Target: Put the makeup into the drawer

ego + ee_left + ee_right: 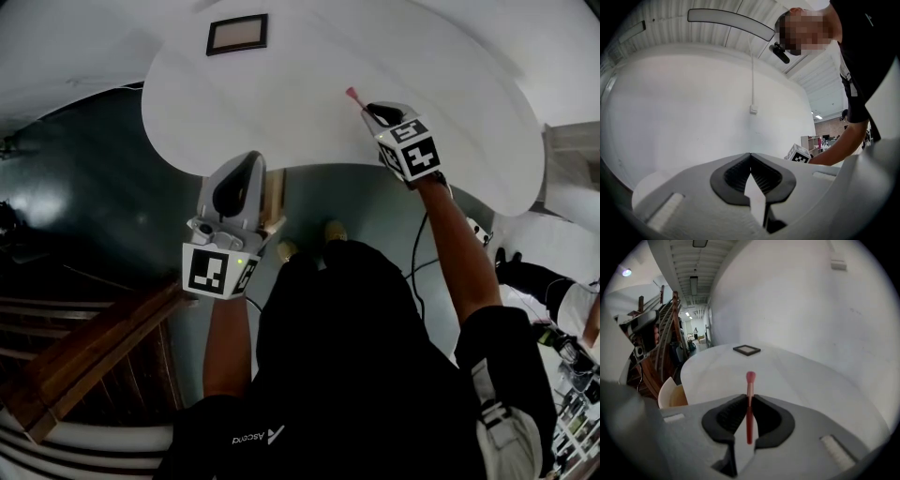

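The right tongs [749, 398] stand narrow, pinched on the slim red handle of a makeup brush [749, 416], which runs straight up between the pads so that its pink bristle tip pokes out past them at 12 o'clock in the right gripper view. In the head view the same right tongs [368, 110] tilt down over the white table [281, 103], with the brush [354, 95] jutting from them toward 11 o'clock and seemingly held clear of the table top rather than resting on it. The left tongs [750, 155] are closed pad to pad with nothing between them; in the head view they [251, 159] sit at about 8 o'clock from the right tongs, at the near rim of the table. A wood-coloured edge [274, 195] shows just beside them under that rim; it may belong to the drawer, though this cannot be told for sure. Farther out, a small dark-framed flat thing [237, 34] lies on the table at 10 o'clock from the brush, well apart from it. The step in hand looks like the carry: the brush is gripped and the drawer not yet reached. The next move calls for bringing the right tongs back toward the near rim, lowering the brush into the drawer and only then parting the pads.
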`<state>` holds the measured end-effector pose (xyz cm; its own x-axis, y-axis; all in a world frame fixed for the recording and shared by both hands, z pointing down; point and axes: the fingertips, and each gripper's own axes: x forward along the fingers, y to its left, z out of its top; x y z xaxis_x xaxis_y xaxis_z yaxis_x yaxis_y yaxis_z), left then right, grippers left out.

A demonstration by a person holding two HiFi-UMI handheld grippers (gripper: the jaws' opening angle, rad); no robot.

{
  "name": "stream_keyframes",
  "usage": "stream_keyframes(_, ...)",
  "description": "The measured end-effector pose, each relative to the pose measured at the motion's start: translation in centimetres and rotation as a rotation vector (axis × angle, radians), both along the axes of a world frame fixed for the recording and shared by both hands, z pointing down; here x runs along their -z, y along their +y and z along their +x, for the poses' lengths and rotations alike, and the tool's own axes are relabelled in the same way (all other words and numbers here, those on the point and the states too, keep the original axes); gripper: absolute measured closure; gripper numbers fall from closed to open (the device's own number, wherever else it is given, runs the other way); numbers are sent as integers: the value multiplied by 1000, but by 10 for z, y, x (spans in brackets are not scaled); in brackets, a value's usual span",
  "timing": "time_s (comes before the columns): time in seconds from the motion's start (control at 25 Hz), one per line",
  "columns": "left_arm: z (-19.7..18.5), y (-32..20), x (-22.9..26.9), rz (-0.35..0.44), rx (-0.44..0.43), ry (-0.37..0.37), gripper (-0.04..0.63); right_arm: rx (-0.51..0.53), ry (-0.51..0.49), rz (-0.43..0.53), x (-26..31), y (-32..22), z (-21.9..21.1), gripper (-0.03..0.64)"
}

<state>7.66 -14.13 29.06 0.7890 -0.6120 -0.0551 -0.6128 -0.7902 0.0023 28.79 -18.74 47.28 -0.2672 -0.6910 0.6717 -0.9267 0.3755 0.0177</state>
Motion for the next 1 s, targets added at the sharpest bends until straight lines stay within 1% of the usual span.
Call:
stream_keyframes(0.24,-24,5,3,5,48,11,584,24,-115,162,59,14,-44,566)
stream_keyframes(0.52,-62,11,8,16,121,18,584,112,-257,321,124,30,-109,566)
stream_keyframes(0.84,-111,23,12,26,217,17,584,267,-372,396,159,48,-187,566)
stream_keyframes(1.0,-139,29,14,32,264,23,584,332,-403,405,170,55,-223,566)
